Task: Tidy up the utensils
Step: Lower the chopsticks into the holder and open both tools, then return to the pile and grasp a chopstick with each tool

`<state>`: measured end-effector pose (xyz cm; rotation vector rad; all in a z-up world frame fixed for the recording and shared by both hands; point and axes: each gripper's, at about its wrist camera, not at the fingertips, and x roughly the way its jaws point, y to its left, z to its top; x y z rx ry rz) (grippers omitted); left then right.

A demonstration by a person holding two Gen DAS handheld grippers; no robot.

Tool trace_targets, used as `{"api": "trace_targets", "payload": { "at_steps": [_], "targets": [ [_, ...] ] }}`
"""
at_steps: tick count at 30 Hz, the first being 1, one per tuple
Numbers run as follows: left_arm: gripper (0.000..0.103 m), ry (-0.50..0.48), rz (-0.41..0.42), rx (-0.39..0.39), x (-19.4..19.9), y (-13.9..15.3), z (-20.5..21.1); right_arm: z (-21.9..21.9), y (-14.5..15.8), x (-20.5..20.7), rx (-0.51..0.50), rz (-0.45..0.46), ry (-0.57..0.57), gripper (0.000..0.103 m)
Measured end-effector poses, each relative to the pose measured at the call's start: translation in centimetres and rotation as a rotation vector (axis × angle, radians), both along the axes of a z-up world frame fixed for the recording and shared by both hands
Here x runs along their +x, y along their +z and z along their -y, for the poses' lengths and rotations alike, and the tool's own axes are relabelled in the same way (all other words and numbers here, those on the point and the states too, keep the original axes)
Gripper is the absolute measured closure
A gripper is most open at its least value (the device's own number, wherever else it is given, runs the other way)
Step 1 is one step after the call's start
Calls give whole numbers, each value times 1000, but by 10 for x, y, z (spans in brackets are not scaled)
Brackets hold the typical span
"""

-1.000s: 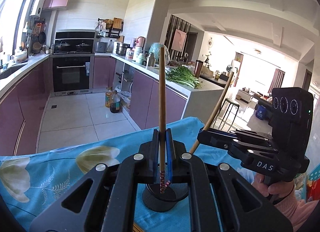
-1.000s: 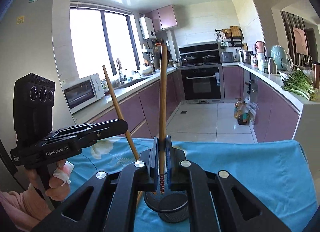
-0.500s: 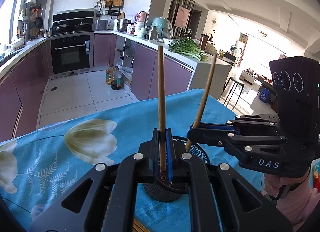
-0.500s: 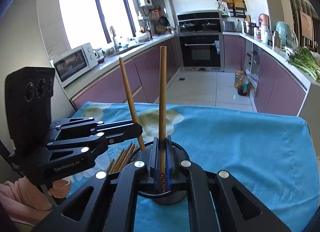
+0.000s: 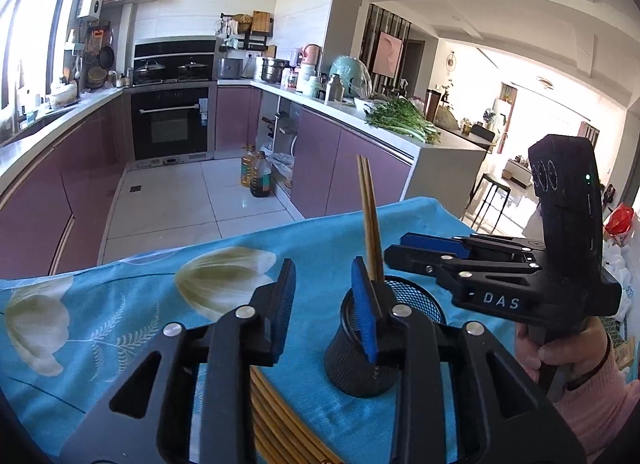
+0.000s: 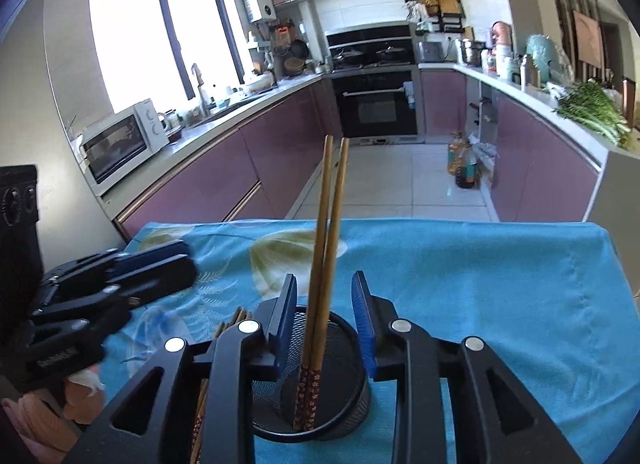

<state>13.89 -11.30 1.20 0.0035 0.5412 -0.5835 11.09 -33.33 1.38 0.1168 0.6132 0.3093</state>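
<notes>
Chopsticks (image 5: 370,223) stand as a pair in the black mesh cup (image 5: 362,356) on the desk (image 5: 120,304), seen from the left wrist, with the left hand-held gripper (image 5: 324,304) just in front of the cup, its blue jaws opening and nothing between them. Right of the cup hangs the right hand-held gripper (image 5: 420,250), gripped by a hand (image 5: 556,348) in a pink sleeve. Near the bottom edge, a loose bundle of chopsticks (image 5: 280,424) lies flat on the blue floral cloth, not yet sorted.

From the right wrist, the same two chopsticks (image 6: 326,264) lean slightly left inside the cup (image 6: 320,396), patterned ends down on its floor. The right hand-held gripper (image 6: 324,324) has its jaws opening on either side of them, the pads clear of the wood. To the left, more chopsticks (image 6: 228,324) lie on the cloth beside the cup, and the left hand-held gripper (image 6: 160,264) hovers above them. Judged from this, two pieces are stowed and a handful remains to be carried over.
</notes>
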Motion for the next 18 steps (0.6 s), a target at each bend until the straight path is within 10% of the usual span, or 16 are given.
{"api": "trace_targets", "payload": {
  "at_steps": [8,18],
  "targets": [
    [54,54,37,77,-52,-12,-63,-24,17,-62,-36,118,167,63],
    [53,60,-173,188,-66,-85,-80,-82,-55,-70,-61,-130,325,63]
  ]
}}
